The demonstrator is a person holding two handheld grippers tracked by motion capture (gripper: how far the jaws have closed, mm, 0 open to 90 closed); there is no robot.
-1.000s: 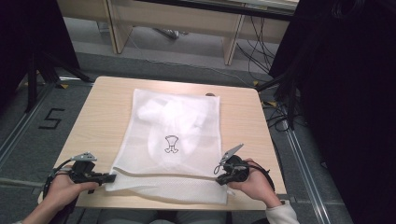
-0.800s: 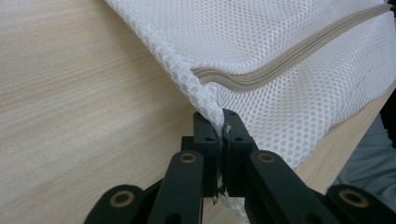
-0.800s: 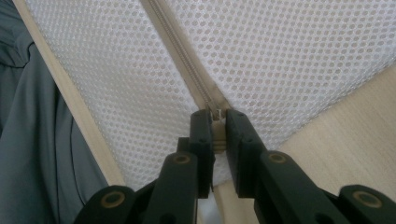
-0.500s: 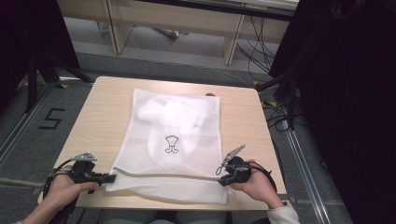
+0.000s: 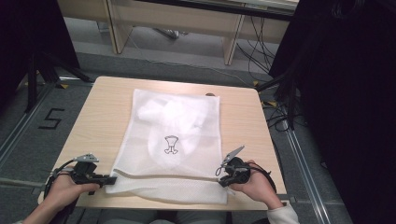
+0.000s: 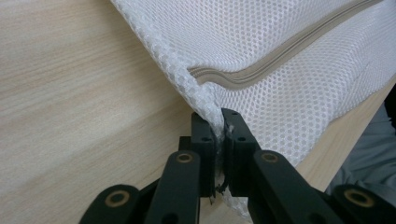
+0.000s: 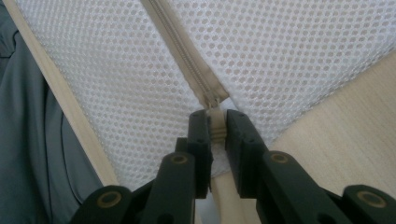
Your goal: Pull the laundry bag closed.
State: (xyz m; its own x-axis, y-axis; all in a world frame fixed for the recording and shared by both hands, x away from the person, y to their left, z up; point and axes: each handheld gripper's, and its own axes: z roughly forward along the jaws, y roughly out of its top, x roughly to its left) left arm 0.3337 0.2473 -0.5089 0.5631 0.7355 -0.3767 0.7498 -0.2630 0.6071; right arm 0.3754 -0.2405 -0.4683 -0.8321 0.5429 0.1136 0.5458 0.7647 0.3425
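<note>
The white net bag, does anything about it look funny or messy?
A little. The white mesh zip bag lies flat on the light wooden table, but its near edge hangs past the table's front edge. The left claw pinches one corner, bunching the mesh there. The right claw holds the beige zipper pull. Nothing is torn.

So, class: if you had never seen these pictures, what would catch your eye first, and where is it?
First, the white mesh laundry bag spread flat across the middle of the wooden table, with a small black emblem showing through it. Next, the two claws at its near edge: the left claw pinches the bag's corner, and the right claw grips the zipper pull at the end of the zipper.
</note>
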